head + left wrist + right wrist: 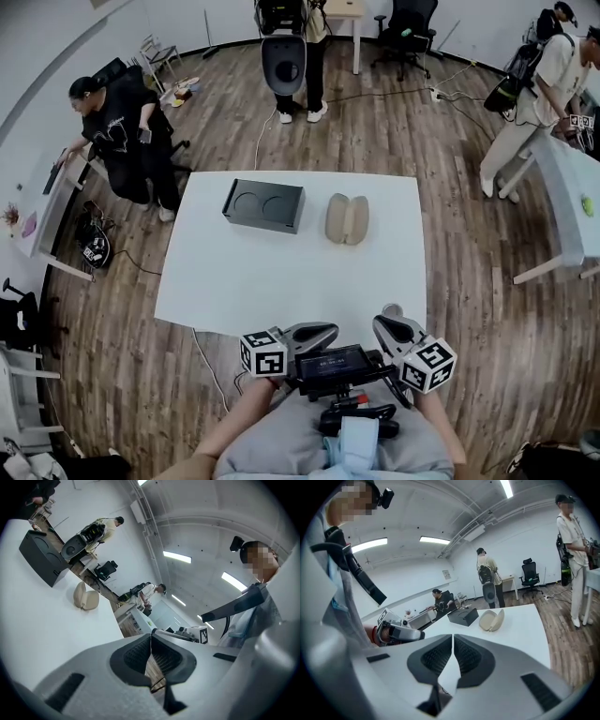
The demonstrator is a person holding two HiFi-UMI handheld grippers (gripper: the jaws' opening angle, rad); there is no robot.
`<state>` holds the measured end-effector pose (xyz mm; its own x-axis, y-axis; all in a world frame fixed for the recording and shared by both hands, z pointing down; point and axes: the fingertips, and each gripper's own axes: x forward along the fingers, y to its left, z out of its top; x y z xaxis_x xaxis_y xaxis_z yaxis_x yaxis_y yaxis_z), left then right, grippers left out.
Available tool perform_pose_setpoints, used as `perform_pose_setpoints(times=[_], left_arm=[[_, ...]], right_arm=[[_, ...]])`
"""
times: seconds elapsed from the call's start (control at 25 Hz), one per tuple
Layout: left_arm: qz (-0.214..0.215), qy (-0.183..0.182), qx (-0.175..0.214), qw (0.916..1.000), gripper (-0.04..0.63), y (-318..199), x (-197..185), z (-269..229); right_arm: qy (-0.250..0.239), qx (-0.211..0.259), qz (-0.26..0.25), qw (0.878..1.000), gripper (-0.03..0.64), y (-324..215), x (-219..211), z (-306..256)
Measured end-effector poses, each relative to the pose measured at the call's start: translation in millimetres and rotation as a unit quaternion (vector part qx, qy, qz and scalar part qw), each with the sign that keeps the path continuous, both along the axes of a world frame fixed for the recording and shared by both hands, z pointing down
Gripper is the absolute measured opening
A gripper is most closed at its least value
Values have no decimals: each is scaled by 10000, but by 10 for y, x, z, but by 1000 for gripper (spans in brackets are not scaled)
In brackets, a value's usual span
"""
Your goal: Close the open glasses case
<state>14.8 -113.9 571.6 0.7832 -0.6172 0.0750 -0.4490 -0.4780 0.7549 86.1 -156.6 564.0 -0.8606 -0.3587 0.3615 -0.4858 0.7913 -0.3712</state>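
Observation:
The beige glasses case [347,218] lies open on the white table [281,272], right of centre toward the far side. Its two halves are spread apart, hollow sides up. It also shows in the left gripper view as the case [86,597] and in the right gripper view as the case [492,619]. My left gripper [327,329] and right gripper [390,312] hover side by side at the table's near edge, well short of the case. Both are shut with nothing between the pads, as seen on the left gripper [151,637] and the right gripper [453,637].
A black box [263,205] with two round recesses sits on the table left of the case. People stand around: one at a desk on the left [122,127], one at the back [302,56], one by a white table at the right [539,94]. Wooden floor surrounds the table.

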Motion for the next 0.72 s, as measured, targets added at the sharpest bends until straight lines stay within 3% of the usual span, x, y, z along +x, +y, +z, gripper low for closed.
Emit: perform_pose_setpoints(times=[0.4,0.72], left_arm=[[-190,62,-95,9998,18,-195,-390,30],[-187,191,-207,9994,18,-200,-544,139]], right_arm=[[-52,-499,632,9967,32,-692,-218,96],[358,-688,930,9926,34,-1353,-458,346]])
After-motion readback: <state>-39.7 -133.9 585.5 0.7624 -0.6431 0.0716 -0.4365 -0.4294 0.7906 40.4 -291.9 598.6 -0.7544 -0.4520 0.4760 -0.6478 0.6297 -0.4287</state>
